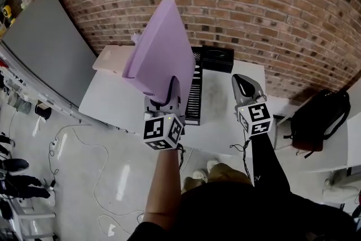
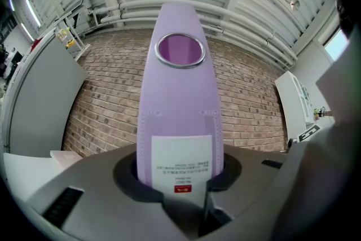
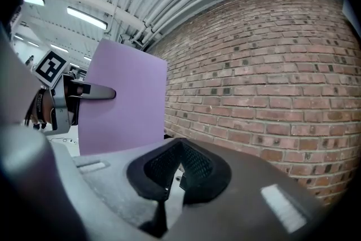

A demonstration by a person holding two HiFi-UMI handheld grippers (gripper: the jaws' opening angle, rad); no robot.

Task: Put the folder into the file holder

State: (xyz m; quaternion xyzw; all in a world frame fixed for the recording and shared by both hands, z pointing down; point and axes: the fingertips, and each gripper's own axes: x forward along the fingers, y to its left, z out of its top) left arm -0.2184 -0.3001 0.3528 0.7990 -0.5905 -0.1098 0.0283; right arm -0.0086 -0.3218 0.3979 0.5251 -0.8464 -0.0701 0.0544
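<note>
One white table (image 1: 113, 101), brick wall (image 1: 271, 3), left claw (image 1: 171, 92) gripping folder (image 1: 163, 48)

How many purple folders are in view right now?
1: the purple plastic ring-binder folder is gripped at its spine by the left claw, above the white table; another could be hidden behind it.

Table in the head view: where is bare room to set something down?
Bare tabletop lies between the black file holder and the right gripper. Another bare patch is at the front left, before the pale pink slab. The middle is crowded: purple folder in the left gripper, holder, black box behind.
</note>
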